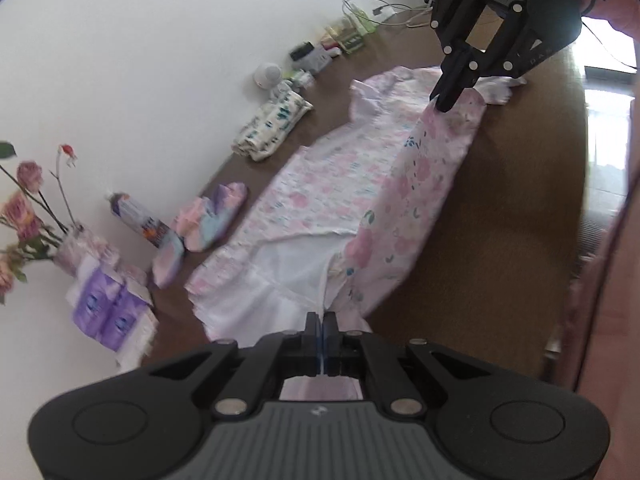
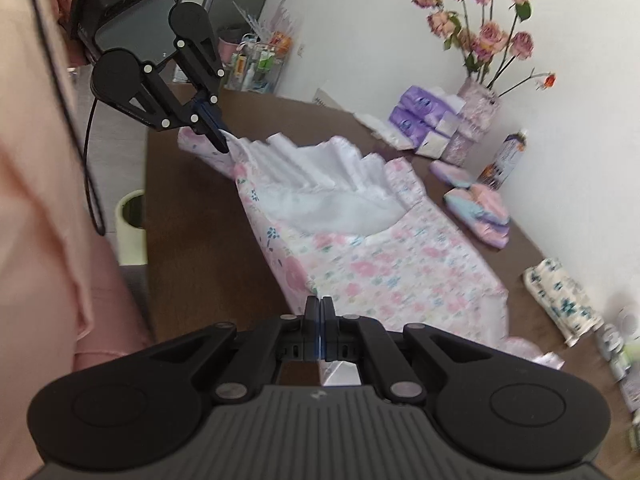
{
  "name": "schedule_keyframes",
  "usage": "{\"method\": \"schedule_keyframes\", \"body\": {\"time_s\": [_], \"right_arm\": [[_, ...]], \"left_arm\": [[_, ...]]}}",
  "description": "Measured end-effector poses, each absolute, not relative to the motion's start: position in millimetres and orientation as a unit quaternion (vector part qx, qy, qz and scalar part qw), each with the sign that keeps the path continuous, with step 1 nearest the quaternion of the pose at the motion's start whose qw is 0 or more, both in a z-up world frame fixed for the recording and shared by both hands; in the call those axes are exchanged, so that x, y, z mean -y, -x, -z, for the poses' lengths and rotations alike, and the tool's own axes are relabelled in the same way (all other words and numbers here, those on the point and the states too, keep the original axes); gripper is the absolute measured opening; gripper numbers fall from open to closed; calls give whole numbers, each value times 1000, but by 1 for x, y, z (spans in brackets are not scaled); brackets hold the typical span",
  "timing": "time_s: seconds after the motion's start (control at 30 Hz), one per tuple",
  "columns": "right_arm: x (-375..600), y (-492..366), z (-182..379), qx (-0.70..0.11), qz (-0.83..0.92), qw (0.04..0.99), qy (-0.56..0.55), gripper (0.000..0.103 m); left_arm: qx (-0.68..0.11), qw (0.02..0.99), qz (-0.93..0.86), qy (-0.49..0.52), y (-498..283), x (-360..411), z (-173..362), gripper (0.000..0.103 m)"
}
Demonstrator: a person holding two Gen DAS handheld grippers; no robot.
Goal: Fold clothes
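Note:
A pink floral dress (image 1: 320, 192) with a white lining lies stretched along the brown table (image 1: 500, 220). My left gripper (image 1: 321, 316) is shut on the dress at its white ruffled end. My right gripper (image 1: 444, 106) is shut on the other end, and the long edge between them is lifted off the table into a raised fold. From the right wrist view, the right gripper (image 2: 321, 304) pinches the floral cloth (image 2: 380, 264) close up. The left gripper (image 2: 222, 146) holds the far ruffled end above the table (image 2: 192, 220).
Along the wall lie a cream folded cloth with teal print (image 1: 272, 124), pastel folded pieces (image 1: 212, 216), a spray bottle (image 1: 140, 220), purple tissue packs (image 1: 106, 312) and a vase of roses (image 2: 476, 116). A bin (image 2: 130, 224) stands on the floor. A person's pink sleeve (image 2: 40, 200) fills the left.

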State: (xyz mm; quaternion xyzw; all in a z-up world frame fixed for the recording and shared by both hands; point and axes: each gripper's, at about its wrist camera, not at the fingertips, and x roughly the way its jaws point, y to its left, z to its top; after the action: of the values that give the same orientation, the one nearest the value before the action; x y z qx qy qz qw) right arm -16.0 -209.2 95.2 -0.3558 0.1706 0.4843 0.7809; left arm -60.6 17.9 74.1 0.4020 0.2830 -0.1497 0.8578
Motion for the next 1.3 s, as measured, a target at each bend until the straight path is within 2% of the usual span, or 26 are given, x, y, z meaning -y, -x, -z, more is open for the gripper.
{"method": "schedule_keyframes", "body": {"time_s": [0.17,0.57,0.63,0.7,0.77,0.87,1.0,1.07,1.1,1.3], "right_arm": [[190,-24,-100,-155,-453,789,385,0],[169,-82,-52,-226,-453,779,371,0],[168,-85,-47,-232,-448,780,370,0],[167,-86,-43,-237,-446,781,368,0],[167,-86,-41,-240,-444,782,367,0],[168,-84,-39,-242,-440,785,363,0],[169,-83,-38,-243,-435,791,356,0],[169,-83,-37,-244,-432,793,354,0],[169,-83,-36,-244,-430,795,352,0],[173,-81,-35,-243,-417,811,332,2]], "left_arm": [[-285,853,148,-411,13,-24,-62,1],[-327,852,175,-368,-28,-42,-27,11],[-328,858,170,-358,-28,-44,-28,18],[-321,866,156,-350,-26,-47,-30,32],[-316,876,145,-333,-23,-52,-35,35],[-301,899,128,-292,-15,-60,-49,35],[-243,928,145,-243,5,-51,-68,31],[-248,921,175,-244,7,-38,-63,21],[-251,918,188,-244,7,-31,-60,20],[-307,906,183,-228,-15,-26,-19,20]]}}
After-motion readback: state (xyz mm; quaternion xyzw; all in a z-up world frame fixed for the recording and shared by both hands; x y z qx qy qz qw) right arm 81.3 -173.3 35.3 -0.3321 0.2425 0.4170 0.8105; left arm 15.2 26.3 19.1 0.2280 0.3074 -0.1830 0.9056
